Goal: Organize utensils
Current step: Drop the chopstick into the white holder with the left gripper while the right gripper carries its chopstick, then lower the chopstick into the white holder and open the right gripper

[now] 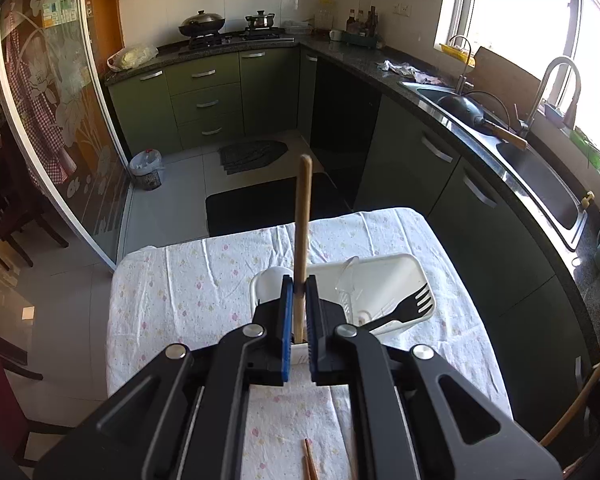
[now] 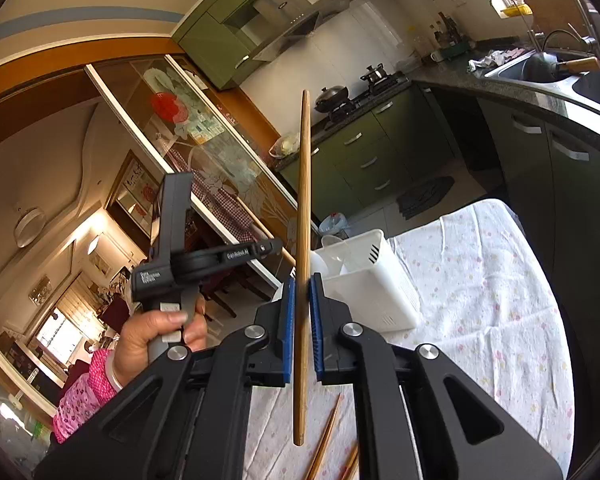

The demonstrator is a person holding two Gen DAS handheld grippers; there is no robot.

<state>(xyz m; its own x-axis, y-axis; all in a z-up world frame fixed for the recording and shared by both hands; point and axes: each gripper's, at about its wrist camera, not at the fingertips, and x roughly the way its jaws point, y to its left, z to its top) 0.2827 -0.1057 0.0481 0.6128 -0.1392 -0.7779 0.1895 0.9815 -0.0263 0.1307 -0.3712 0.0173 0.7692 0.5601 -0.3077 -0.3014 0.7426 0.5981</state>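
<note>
My left gripper (image 1: 299, 285) is shut on a wooden chopstick (image 1: 302, 216) that stands upright above the white utensil caddy (image 1: 404, 264). A black plastic fork (image 1: 404, 308) and a clear spoon lie in the caddy. My right gripper (image 2: 302, 286) is shut on another wooden chopstick (image 2: 303, 184), held upright beside the caddy (image 2: 376, 280). The left gripper (image 2: 204, 264) shows in the right wrist view, held by a hand. Loose chopsticks (image 2: 326, 440) lie on the tablecloth below the right gripper; their ends also show in the left wrist view (image 1: 310, 458).
The table has a white floral cloth (image 1: 180, 288). A dark counter with a sink (image 1: 540, 184) runs along the right. Green cabinets (image 1: 208, 96) and a stove stand at the back. A bin (image 1: 146, 169) stands on the floor.
</note>
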